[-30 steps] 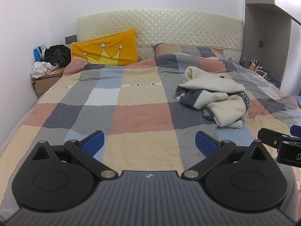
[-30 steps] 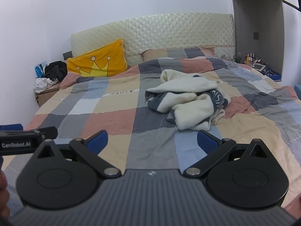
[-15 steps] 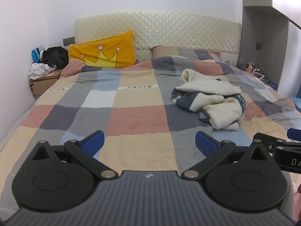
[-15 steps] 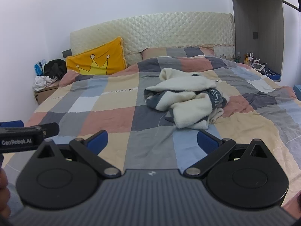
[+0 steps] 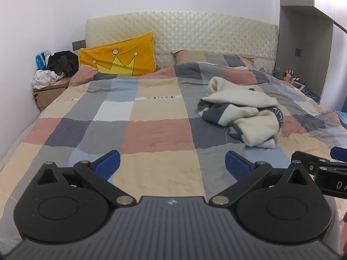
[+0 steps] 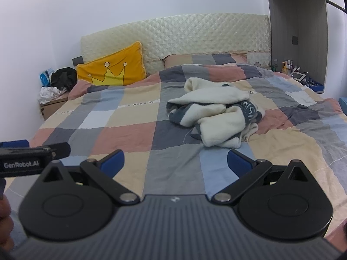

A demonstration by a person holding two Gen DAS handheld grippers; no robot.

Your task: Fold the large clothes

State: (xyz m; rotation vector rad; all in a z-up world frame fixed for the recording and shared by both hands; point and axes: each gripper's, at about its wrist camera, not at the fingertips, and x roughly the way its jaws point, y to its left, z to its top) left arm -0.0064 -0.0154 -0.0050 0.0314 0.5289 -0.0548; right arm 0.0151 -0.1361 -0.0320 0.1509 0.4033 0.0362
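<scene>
A crumpled cream and dark grey garment (image 5: pixel 243 112) lies in a heap on the checked bedspread (image 5: pixel 151 130), right of the bed's middle. It also shows in the right wrist view (image 6: pixel 214 117), just beyond my right gripper. My left gripper (image 5: pixel 172 164) is open and empty, above the foot of the bed, left of the garment. My right gripper (image 6: pixel 175 162) is open and empty, its right fingertip near the heap's front edge. Each gripper shows at the edge of the other's view.
A yellow crown pillow (image 5: pixel 118 59) leans on the quilted headboard (image 5: pixel 184 32). A bedside box (image 5: pixel 49 91) with a pile of clothes stands at the left wall. A shelf niche with bottles (image 6: pixel 290 67) is at the far right.
Both views have shifted slightly; the garment sits a bit lower and nearer in the frames. Both grippers stay open and empty.
</scene>
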